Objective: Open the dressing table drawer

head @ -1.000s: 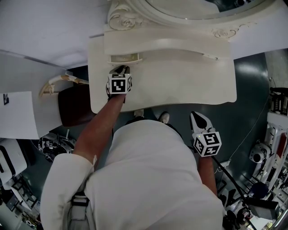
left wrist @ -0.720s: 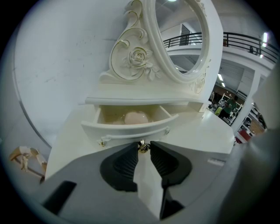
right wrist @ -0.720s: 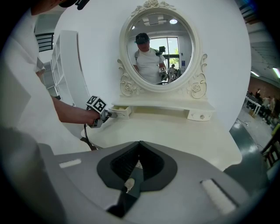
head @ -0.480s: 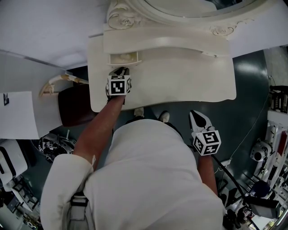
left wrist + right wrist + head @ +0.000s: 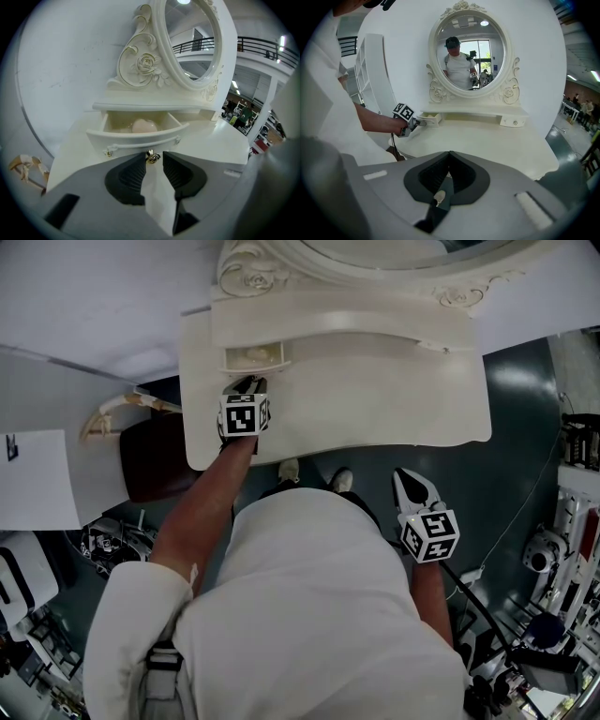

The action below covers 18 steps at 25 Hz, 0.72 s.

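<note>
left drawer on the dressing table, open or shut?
Open partway: the drawer stands out from the table, inside showing. The jaws of the left tool are opening, the knob between them.

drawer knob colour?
Shiny gold knob on the cream drawer; clearest in the left gripper view.

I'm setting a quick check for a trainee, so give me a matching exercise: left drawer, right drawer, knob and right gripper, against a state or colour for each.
Things:
1. left drawer
2. right drawer
3. knob
4. right gripper

States or colours:
A. gold
B. jaws together
C. pulled open
D. pushed in

Pairs: 1-C; 2-D; 3-A; 4-B
</note>
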Each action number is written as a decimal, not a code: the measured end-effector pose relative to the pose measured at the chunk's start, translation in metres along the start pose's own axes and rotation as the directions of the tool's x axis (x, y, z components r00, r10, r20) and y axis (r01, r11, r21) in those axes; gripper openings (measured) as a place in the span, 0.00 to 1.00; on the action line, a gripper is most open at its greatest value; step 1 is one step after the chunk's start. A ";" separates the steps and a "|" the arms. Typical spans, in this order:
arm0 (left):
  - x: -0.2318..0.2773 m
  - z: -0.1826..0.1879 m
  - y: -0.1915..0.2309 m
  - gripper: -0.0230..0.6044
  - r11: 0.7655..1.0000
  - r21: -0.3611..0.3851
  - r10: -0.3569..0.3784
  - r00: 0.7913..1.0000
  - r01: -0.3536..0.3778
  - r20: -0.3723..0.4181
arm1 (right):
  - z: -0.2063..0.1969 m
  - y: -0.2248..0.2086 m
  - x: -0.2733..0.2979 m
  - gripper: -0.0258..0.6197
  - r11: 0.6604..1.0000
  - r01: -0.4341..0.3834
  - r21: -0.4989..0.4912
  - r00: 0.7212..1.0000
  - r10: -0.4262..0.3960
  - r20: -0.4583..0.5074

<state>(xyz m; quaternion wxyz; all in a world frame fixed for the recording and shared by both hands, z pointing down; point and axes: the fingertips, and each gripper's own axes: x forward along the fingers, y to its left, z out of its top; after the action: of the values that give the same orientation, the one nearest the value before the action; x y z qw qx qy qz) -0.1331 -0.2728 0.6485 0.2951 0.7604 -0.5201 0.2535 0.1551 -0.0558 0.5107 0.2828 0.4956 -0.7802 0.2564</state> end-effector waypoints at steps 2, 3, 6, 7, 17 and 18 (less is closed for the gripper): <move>-0.003 -0.001 -0.001 0.23 1.000 0.008 0.001 1.000 -0.001 0.003 | -0.001 0.000 -0.001 0.04 1.000 -0.003 0.001 1.000 0.003 0.003; -0.006 -0.002 -0.001 0.24 1.000 0.008 0.003 1.000 -0.003 0.005 | -0.002 0.000 -0.001 0.04 1.000 -0.005 0.000 1.000 0.005 0.005; -0.019 -0.008 0.003 0.24 1.000 0.002 0.008 1.000 -0.008 0.011 | -0.003 0.008 -0.004 0.04 1.000 -0.016 -0.007 1.000 0.016 0.012; -0.024 -0.010 0.004 0.24 1.000 0.000 0.010 1.000 -0.010 0.014 | -0.004 0.010 -0.004 0.04 1.000 -0.020 -0.011 1.000 0.020 0.016; -0.061 -0.016 -0.014 0.20 0.999 -0.029 0.014 0.999 -0.013 0.042 | 0.006 -0.005 -0.002 0.04 0.993 -0.095 -0.071 0.994 0.098 0.043; -0.065 -0.017 -0.019 0.19 0.999 -0.032 0.013 0.999 -0.012 0.042 | 0.007 -0.008 -0.003 0.04 0.991 -0.106 -0.078 0.993 0.109 0.044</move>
<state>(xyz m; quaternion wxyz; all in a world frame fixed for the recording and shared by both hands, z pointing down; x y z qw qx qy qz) -0.1384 -0.2137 0.6115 0.2944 0.7575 -0.5350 0.2308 0.1622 -0.0612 0.5047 0.2682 0.4478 -0.8215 0.2295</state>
